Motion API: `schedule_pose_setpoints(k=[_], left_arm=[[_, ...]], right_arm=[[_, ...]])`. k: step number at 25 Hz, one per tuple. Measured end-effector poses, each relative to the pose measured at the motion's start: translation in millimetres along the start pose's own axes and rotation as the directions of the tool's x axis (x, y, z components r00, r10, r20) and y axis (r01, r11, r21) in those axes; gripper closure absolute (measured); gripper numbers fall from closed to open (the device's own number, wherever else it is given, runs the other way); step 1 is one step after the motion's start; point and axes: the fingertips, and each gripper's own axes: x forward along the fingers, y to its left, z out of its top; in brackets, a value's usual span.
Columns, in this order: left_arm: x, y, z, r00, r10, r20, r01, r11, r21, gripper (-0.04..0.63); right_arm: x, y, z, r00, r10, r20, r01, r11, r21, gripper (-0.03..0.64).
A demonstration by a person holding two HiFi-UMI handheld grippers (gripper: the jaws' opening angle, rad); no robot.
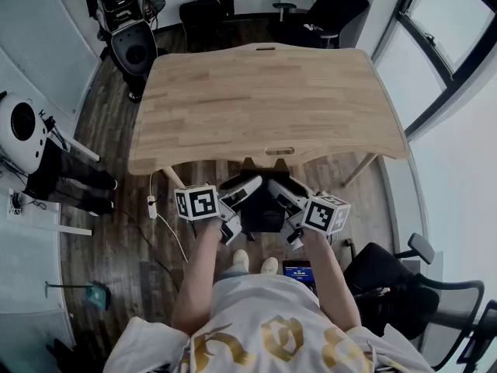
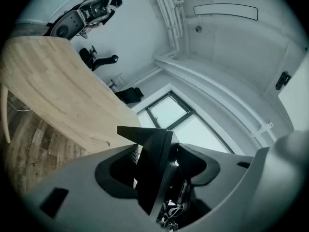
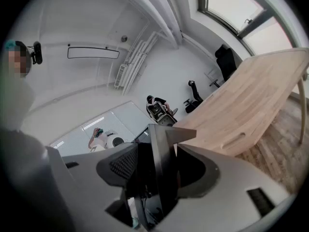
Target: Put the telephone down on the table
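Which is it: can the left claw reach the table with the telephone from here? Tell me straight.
Probably yes. The left claw and the right claw grip the telephone just short of the near edge of the table. Its wooden top looks bare, and nothing stands between.

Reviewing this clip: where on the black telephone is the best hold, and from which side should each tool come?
By its two side edges, one tool from each side, as now: the left tool and right tool each clamp a thin edge of the telephone. It looks broad and flat, so holding both sides likely keeps it level for the table.
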Motion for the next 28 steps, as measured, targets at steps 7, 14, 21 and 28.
schedule_pose_setpoints(k=[7,14,21,28], left_arm=[[-14,-18,0,1.0,0.004,0.02,-0.004,1.0,0.003,0.357],[-23,-23,-8,0.999,0.012,0.034,-0.011,1.0,-0.019,0.357],[-26,-31,-22,0.999,0.018,0.049,-0.018,1.0,-0.012,0.357],[-12,-40,-35,0.997,-0.008,0.082,0.009,1.0,-0.015,0.357]], right_arm=[[-6,20,1,0.999,0.034,-0.009,-0.034,0.999,-0.012,0.387],[-13,25,-7,0.998,0.048,-0.041,-0.048,0.999,-0.013,0.387],[-25,29,-14,0.996,0.08,-0.049,-0.081,0.997,-0.012,0.387],[-43,22,-7,0.994,0.09,-0.065,-0.094,0.994,-0.051,0.387]])
